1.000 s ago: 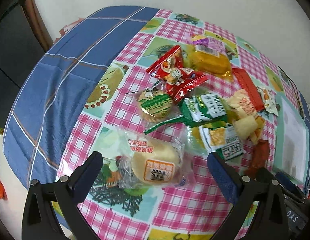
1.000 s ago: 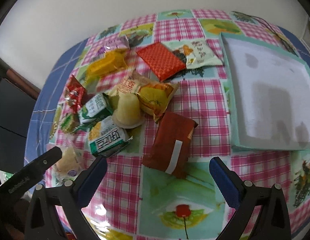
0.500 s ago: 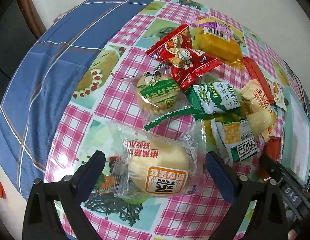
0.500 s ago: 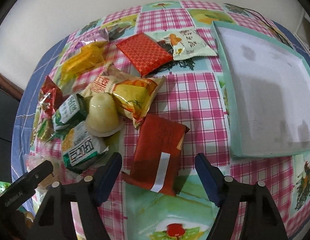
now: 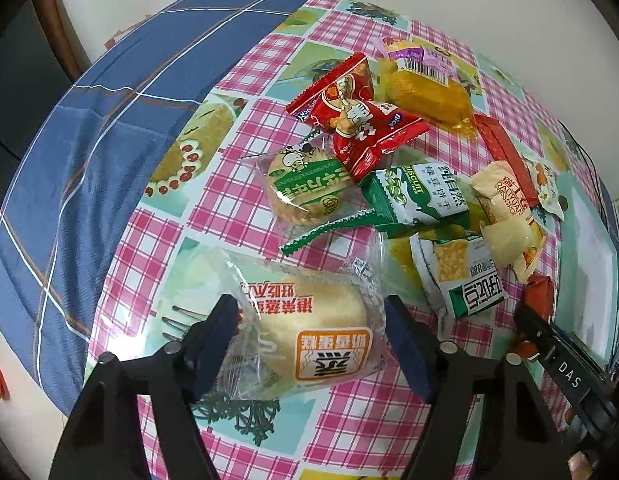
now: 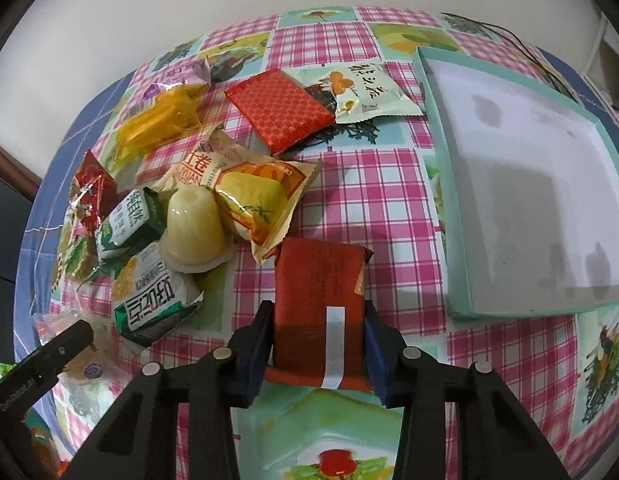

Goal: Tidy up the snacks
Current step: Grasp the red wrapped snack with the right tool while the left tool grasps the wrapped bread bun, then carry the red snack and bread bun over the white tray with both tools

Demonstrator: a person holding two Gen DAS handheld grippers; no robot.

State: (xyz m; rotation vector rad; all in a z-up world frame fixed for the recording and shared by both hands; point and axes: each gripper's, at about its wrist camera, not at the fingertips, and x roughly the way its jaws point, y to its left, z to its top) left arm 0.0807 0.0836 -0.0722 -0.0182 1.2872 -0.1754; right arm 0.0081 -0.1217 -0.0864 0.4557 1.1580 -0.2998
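Observation:
A pile of wrapped snacks lies on a pink checked tablecloth [image 5: 197, 216]. My left gripper [image 5: 309, 340] is shut on a clear-wrapped round cake [image 5: 309, 336] at the near edge of the pile. My right gripper [image 6: 317, 352] is shut on a dark red packet [image 6: 321, 292] with a white strip. A teal tray [image 6: 433, 184] with a white inside lies to the right of the red packet; it shows nothing inside it.
Beyond the cake lie a green biscuit pack [image 5: 305, 192], red packs [image 5: 361, 124], a yellow cake [image 5: 425, 92] and a green-white pack [image 5: 465, 276]. A jelly cup [image 6: 193, 228], an orange-red packet [image 6: 281, 108] and a pale nut packet [image 6: 369, 92] lie nearby. The blue cloth edge [image 5: 69, 160] falls off left.
Both grippers moved forward and down and closed: the left onto the round cake, the right onto the dark red packet.

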